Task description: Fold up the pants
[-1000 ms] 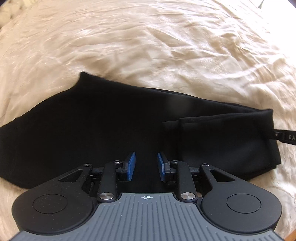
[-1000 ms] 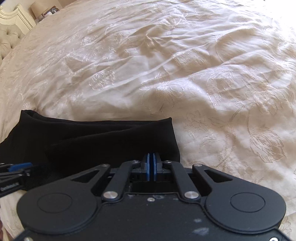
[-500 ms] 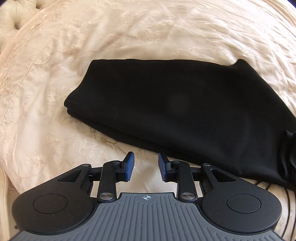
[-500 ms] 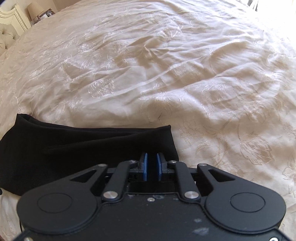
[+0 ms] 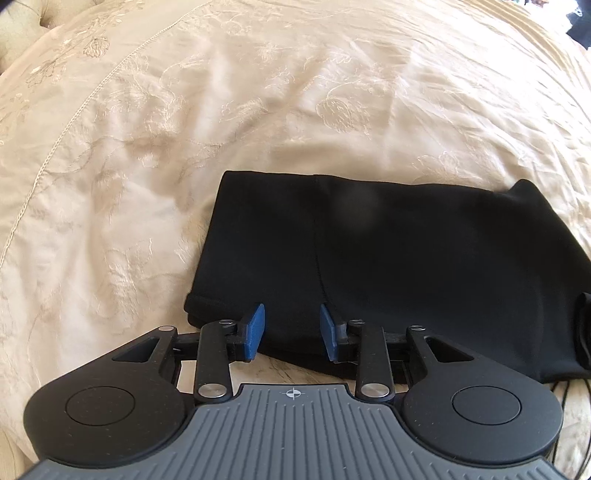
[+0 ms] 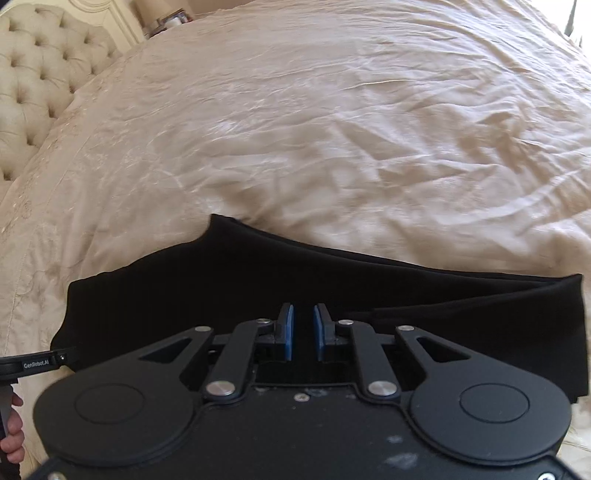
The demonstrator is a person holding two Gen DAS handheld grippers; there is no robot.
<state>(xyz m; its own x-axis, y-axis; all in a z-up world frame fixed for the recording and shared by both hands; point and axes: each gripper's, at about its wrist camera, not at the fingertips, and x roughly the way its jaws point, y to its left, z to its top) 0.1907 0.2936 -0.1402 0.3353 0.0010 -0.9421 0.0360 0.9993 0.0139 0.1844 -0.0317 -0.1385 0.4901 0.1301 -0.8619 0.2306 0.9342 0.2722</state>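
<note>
The black pants (image 5: 406, 258) lie folded in a long band on the cream bedspread (image 5: 258, 110). My left gripper (image 5: 291, 325) hovers over the near corner of their left end. Its jaws are opening, and the blue pads (image 5: 255, 332) stand apart with no cloth pinched. In the right wrist view the pants (image 6: 258, 288) stretch from left to right. My right gripper (image 6: 302, 330) hangs over their middle near the front edge. It is open by a narrow gap, and I see no cloth gripped between the pads.
A tufted headboard (image 6: 33, 92) rises at the far left, with a lamp (image 6: 162, 18) behind it. A hand (image 6: 13, 424) and a labelled part of the left device (image 6: 37, 363) show at the left edge. A thin cable (image 5: 569, 391) lies by the pants.
My left gripper has travelled from the pants' middle to their left end and spread a little wider. My right gripper has opened from shut and moved left from the pants' right end.
</note>
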